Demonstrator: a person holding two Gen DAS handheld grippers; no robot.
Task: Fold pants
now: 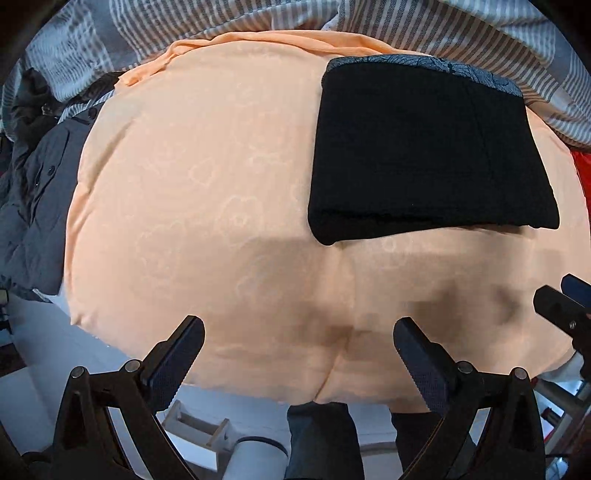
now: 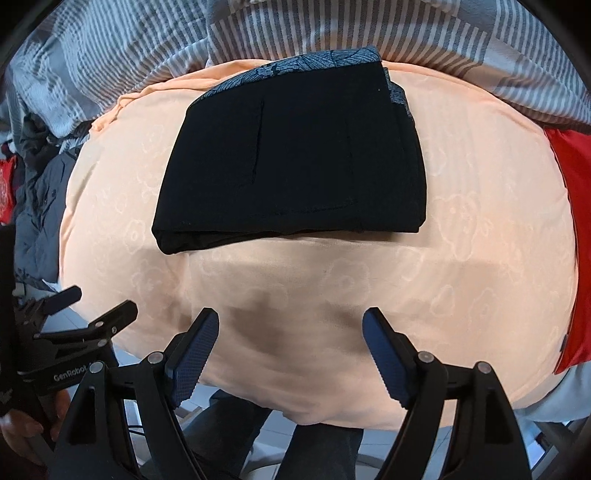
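The black pants (image 1: 424,155) lie folded into a flat rectangle on the peach sheet (image 1: 207,192), on top of a grey patterned folded cloth (image 1: 443,64). In the right wrist view the pants (image 2: 295,158) lie at the centre, above the grey patterned cloth (image 2: 317,61). My left gripper (image 1: 297,332) is open and empty, held above the near part of the sheet, well short of the pants. My right gripper (image 2: 290,325) is open and empty too, above the sheet (image 2: 461,240) in front of the pants. The left gripper also shows at the lower left of the right wrist view (image 2: 99,301).
A grey and white striped blanket (image 1: 207,33) lies bunched behind the sheet. A dark grey jacket (image 1: 37,192) lies at the left. A red cloth (image 2: 572,229) lies at the right edge. The person's legs (image 2: 258,443) and the tiled floor show below the sheet's near edge.
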